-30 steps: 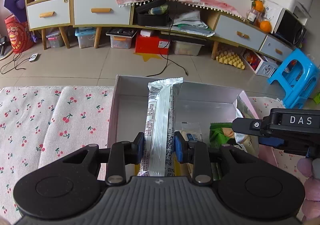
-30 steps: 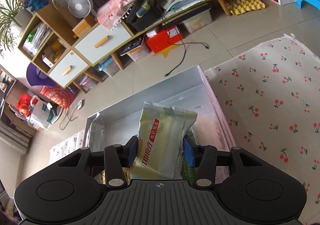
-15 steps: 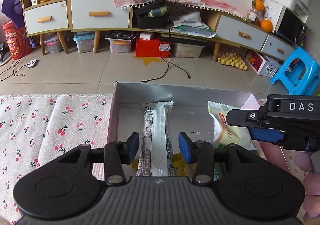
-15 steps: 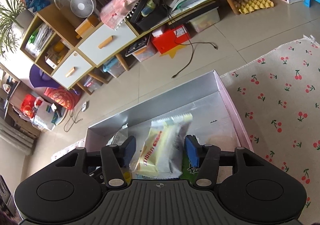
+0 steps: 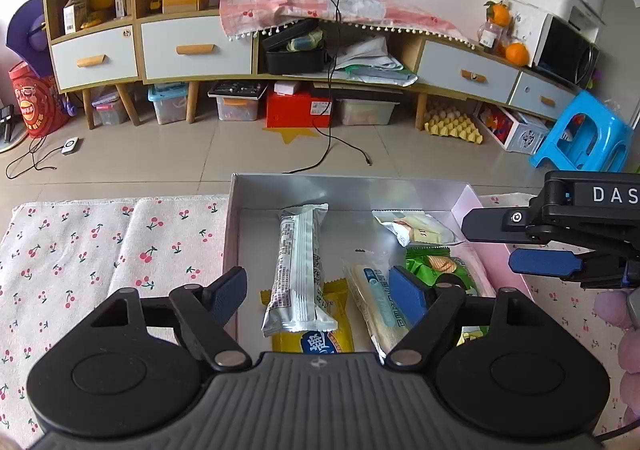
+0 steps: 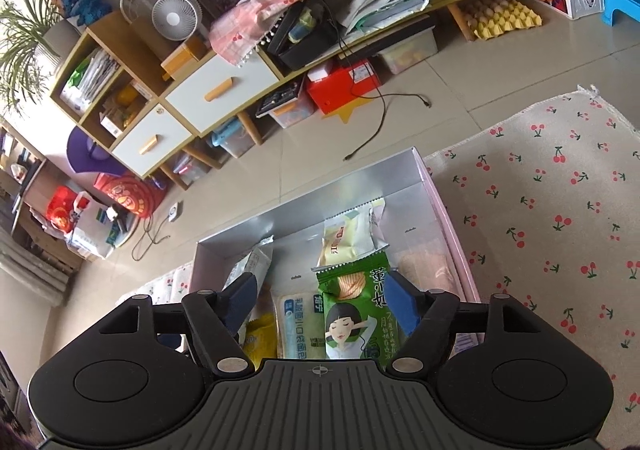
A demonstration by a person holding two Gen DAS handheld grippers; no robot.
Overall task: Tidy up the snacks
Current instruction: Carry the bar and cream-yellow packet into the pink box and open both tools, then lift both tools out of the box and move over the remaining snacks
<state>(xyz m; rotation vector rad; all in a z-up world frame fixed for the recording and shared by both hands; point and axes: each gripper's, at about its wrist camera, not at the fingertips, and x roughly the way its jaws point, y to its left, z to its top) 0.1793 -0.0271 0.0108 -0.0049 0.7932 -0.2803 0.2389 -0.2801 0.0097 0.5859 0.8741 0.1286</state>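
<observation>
Cherry-print cloth (image 5: 100,246) covers the counter (tiled floor (image 5: 160,153) beyond); crinkly foil snack packets (image 5: 298,274) fill a silver-lined box (image 5: 344,189); left claw (image 5: 318,292) and right claw (image 6: 318,300) have just been opening, both gaping and empty

Both views are evenly lit by soft daylight; the strongest brightness is seen at the upper left of the left wrist view, where the wall is washed out. Only faint shadows are cast. A dull sheen is shown on the silver box wall (image 5: 348,189). Straight furniture lines are bowed by fisheye distortion, and the corners are darkened. Focus is kept sharp throughout.
</observation>
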